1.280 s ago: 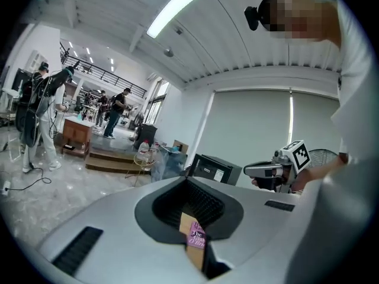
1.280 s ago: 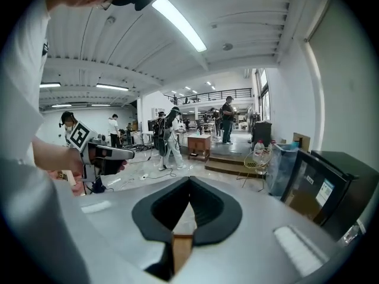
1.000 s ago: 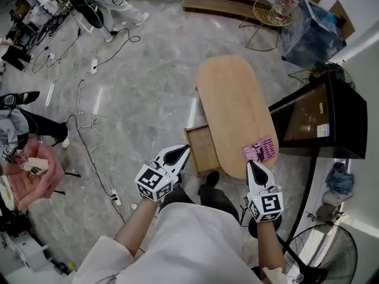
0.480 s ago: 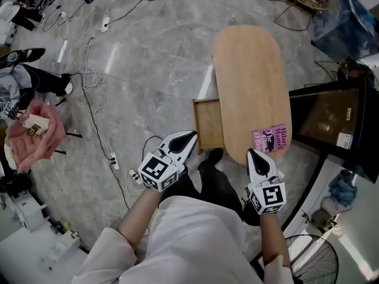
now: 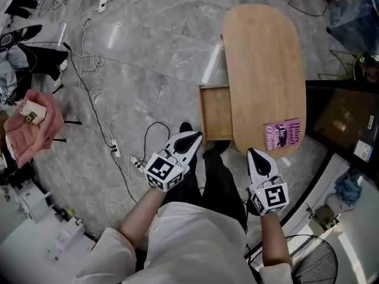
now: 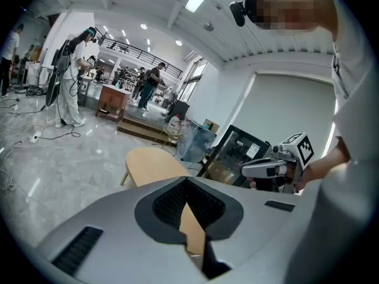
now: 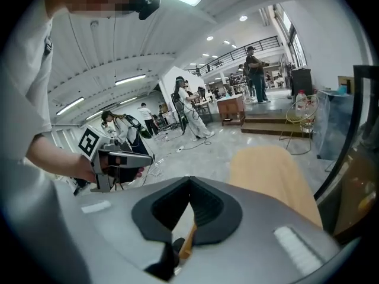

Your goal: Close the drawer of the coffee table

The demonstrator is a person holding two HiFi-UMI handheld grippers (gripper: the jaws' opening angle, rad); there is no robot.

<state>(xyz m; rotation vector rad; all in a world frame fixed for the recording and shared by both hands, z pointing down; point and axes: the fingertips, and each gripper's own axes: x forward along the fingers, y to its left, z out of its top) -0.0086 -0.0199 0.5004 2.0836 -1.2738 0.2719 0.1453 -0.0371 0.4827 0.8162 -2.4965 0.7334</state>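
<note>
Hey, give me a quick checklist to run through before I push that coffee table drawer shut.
1. The drawer stands out of the coffee table: ok, it is open.
2. Nothing sticks up out of the drawer: ok, it looks empty.
3. The left tool is shut and empty: ok.
4. The right tool is shut and empty: ok.
5. The left tool is on the drawer front: not ok, it is apart from it.
6. The pink book is away from the drawer: ok, it lies on the tabletop.

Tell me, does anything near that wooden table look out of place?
Yes: the drawer stands pulled out of the coffee table's side, empty as far as the head view shows. Loose cables also sprawl across the floor nearby.
</note>
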